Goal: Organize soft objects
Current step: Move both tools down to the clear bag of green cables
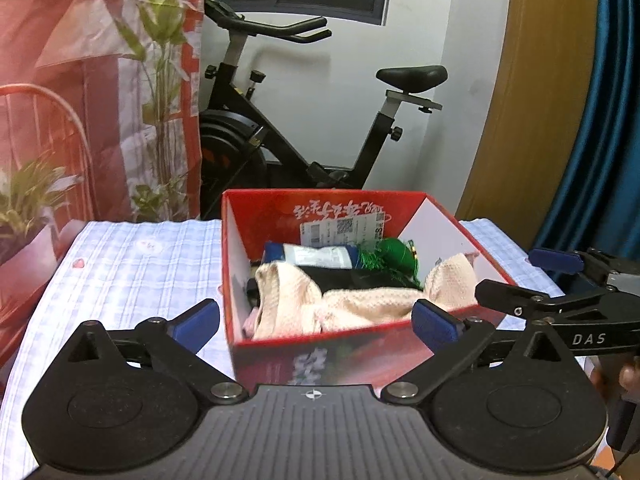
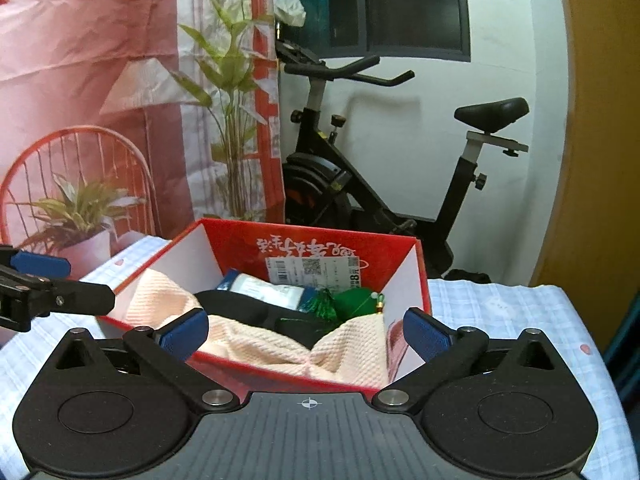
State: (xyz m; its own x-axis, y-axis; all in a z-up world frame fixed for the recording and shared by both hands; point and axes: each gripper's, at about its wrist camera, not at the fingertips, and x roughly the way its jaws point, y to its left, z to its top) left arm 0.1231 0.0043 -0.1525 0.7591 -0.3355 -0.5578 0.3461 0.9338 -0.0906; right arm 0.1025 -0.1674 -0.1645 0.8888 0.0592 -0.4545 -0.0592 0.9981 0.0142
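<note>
Left wrist view: left gripper (image 1: pixel 316 322) jaws spread wide, nothing between the pads.
Hidden: red box (image 1: pixel 280 354) near wall partly cut off by the gripper body.
Box contents: pink towel (image 1: pixel 352 304) draped inside, over a black item; green tassel (image 1: pixel 384 260) behind.
Right gripper (image 2: pixel 306 330): jaws wide apart, empty, pointing at the box's near wall.
Table (image 2: pixel 500 308): checked cloth under the box.

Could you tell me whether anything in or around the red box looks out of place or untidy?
Mostly tidy. The peach towel is bunched rather than folded, and one end rides up the side wall of the red box by the rim. The green tassel ornament and blue-wrapped packet lie inside. Nothing looks spilled or damaged.
</note>
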